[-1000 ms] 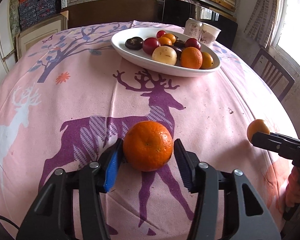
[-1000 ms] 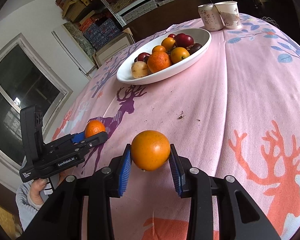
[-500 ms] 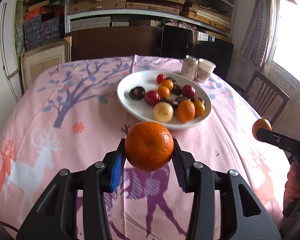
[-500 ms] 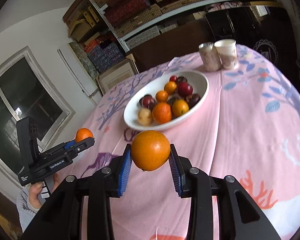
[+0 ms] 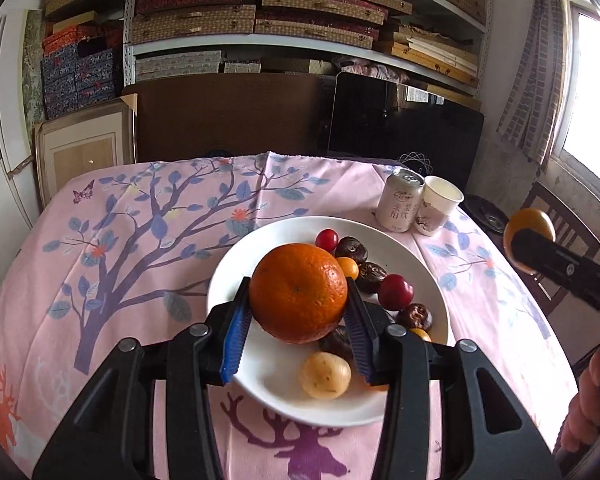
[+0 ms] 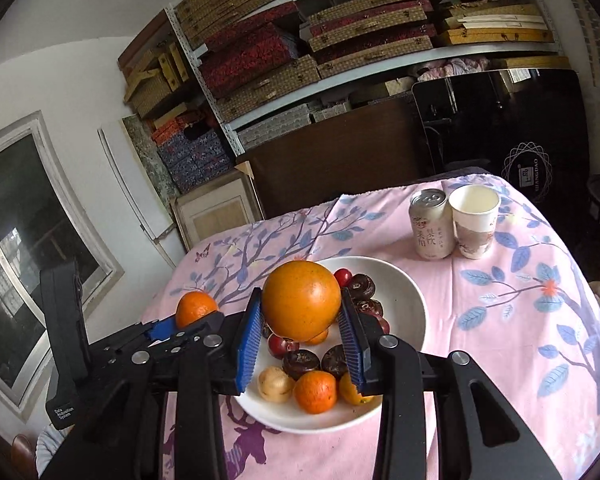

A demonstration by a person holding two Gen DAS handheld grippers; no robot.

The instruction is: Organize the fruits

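Note:
My left gripper [image 5: 298,312] is shut on a dimpled orange tangerine [image 5: 298,291], held in the air above the near part of the white oval plate [image 5: 236,276]. My right gripper [image 6: 300,322] is shut on a smooth orange [image 6: 301,306], also raised over the plate [image 6: 404,296]. The plate holds several small fruits: red cherries, dark brown fruits, a pale yellow one [image 5: 325,375] and small oranges [image 6: 315,391]. In the left wrist view the right gripper [image 5: 518,246] with its orange shows at the right edge. The left gripper with the tangerine [image 6: 196,309] shows at the left of the right wrist view.
A drink can [image 5: 401,205] and a paper cup [image 5: 440,205] stand just behind the plate. The round table wears a pink cloth [image 5: 140,240] printed with trees and deer. A chair [image 5: 560,232] stands at the right. Shelves of boxes fill the back wall.
Both grippers have risen off the cloth and moved toward the plate, each carrying its fruit. The fruits now hang over the plate instead of over the deer print.

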